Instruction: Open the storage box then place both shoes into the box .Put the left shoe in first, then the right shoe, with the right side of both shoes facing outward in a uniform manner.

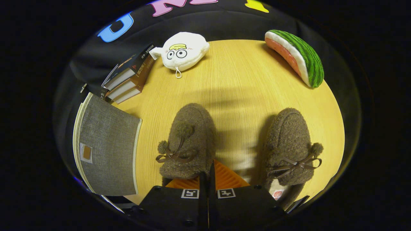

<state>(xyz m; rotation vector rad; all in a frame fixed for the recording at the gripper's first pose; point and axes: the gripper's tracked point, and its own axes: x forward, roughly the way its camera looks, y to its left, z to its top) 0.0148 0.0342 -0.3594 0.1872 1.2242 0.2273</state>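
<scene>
A: Where does the storage box [107,147] lie from the gripper [208,175]?

B: Off to the left of the jaws, at the table's [240,86] edge, lid still down. It has to be opened first, so I judge the coming move is a swing leftward, past the nearer shoe.

A: And the jaws themselves?

B: Clenched together on nothing, fingers touching along their length.

A: The shoes?

B: Taking the box as landmark: one brown fuzzy shoe [189,142] stands just right of it, directly ahead of the jaws. The other shoe [290,149] is farther right, well apart from the box. Both long axes run away from the gripper, roughly parallel to the box's long side.

A: Which is the left shoe?

B: I cannot tell for sure.
</scene>
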